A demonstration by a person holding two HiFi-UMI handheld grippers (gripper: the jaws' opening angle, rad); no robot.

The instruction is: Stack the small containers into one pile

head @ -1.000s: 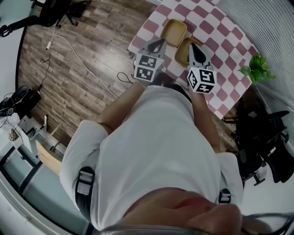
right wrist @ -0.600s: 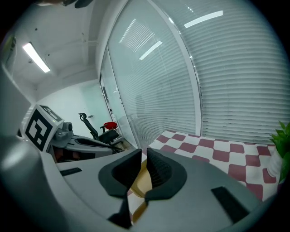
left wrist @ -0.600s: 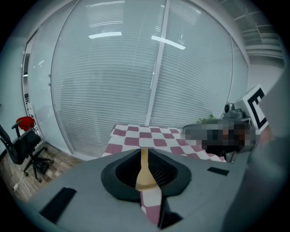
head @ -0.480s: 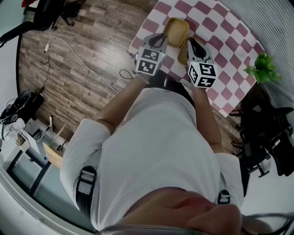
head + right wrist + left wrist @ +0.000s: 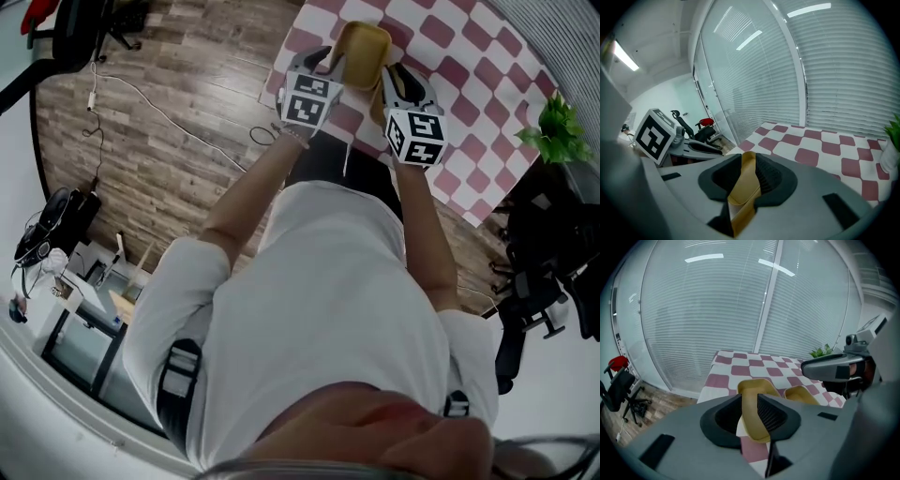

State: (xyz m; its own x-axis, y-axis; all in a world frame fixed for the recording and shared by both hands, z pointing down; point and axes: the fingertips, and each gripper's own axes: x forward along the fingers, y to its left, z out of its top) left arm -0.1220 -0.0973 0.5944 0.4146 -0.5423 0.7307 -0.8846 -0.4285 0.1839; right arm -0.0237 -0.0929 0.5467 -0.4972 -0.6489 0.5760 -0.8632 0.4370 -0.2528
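Observation:
Two small tan containers are held over the red-and-white checked table (image 5: 469, 56). My left gripper (image 5: 330, 64) is shut on the near rim of one container (image 5: 363, 49); in the left gripper view that rim (image 5: 751, 420) runs between the jaws of the left gripper (image 5: 750, 401). My right gripper (image 5: 394, 82) is shut on the other container (image 5: 376, 101), which is mostly hidden in the head view. In the right gripper view its wall (image 5: 743, 192) is pinched on edge by the right gripper (image 5: 749, 169). The second container (image 5: 802, 394) sits just right of the first.
A green plant (image 5: 559, 124) stands at the table's right edge. Wooden floor (image 5: 169, 112) with a cable lies left of the table. Black office chairs (image 5: 553, 272) stand at the right, and another (image 5: 80, 23) at the far left. Window blinds (image 5: 740, 310) back the table.
Both grippers have moved further out over the table with their containers. The two containers have come closer together, the left one now partly over the right one.

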